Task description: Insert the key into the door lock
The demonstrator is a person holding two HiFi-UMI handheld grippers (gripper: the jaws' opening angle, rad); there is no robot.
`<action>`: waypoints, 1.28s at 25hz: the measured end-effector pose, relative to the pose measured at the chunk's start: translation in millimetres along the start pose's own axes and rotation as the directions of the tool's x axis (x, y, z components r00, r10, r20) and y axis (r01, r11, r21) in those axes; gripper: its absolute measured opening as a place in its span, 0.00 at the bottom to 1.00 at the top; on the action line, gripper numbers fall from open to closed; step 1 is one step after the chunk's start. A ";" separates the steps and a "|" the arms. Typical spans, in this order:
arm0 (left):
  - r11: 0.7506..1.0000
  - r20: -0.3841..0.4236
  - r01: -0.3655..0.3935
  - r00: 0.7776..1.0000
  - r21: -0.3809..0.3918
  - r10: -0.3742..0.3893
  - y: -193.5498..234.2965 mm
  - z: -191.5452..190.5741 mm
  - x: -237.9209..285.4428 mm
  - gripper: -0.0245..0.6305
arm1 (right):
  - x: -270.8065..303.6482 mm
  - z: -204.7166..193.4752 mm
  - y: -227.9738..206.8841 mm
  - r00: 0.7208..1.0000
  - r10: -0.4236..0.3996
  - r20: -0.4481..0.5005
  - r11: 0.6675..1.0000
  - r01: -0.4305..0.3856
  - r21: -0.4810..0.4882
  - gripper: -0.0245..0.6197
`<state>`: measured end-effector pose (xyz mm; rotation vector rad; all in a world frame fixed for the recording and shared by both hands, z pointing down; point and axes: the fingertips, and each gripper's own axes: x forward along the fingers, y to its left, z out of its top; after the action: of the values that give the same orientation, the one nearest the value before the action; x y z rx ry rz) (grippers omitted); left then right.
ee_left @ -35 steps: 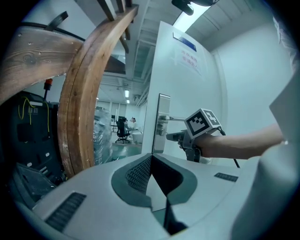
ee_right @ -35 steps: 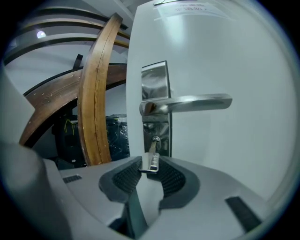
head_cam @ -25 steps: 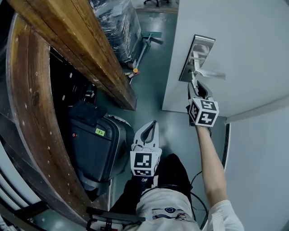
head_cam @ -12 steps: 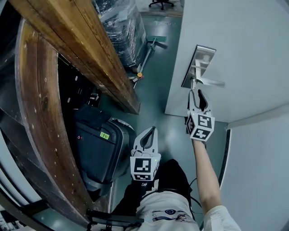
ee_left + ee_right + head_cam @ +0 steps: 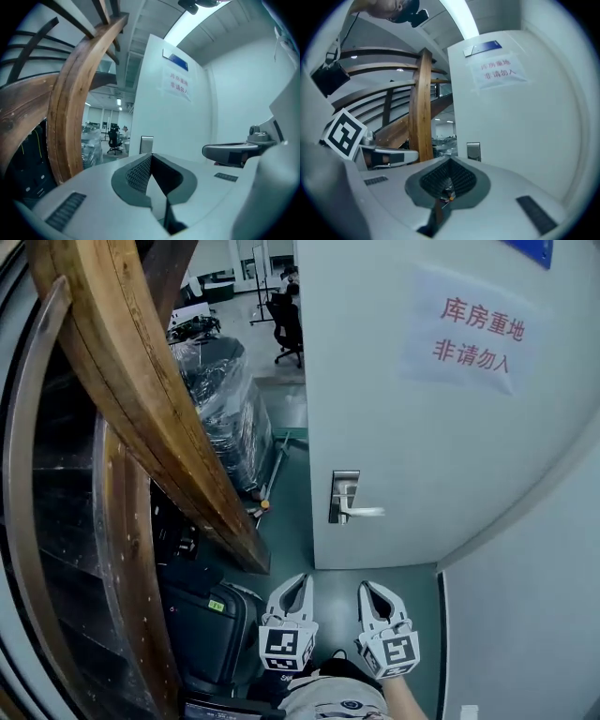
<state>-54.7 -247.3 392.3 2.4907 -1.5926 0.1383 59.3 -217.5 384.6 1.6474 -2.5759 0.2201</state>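
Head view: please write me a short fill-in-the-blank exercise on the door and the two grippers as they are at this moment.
1. The paper sign on the door bears ___ print.
2. From its lock plate, the lever handle points toward the picture's ___.
3. The left gripper and right gripper both sit ___ the handle in the picture, apart from the door.

Missing words: red; right; below.

The teal floor [image 5: 375,582] carries a black hard case [image 5: 211,629] at near left, a plastic-wrapped stack [image 5: 220,399] farther back, and an office chair [image 5: 286,329] far off.
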 end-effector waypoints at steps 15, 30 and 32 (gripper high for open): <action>0.995 0.120 0.051 0.991 0.080 -0.060 -22.2 57.9 8.6 0.04 | -5.4 50.0 -9.6 0.992 -0.041 0.117 0.999 0.043 -0.018 0.05; 0.995 0.123 0.041 0.991 0.095 -0.053 -26.3 61.3 13.9 0.04 | 1.2 61.0 -9.5 0.990 -0.008 0.141 0.999 0.013 -0.032 0.05; 0.994 0.123 0.045 0.991 0.095 -0.057 -28.0 60.5 15.1 0.04 | 2.4 61.0 -9.0 0.990 -0.005 0.141 0.999 0.010 -0.034 0.05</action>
<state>-24.2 -261.5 332.8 2.6567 -1.6024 0.0500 67.2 -233.2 325.5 1.7190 -2.6573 0.0595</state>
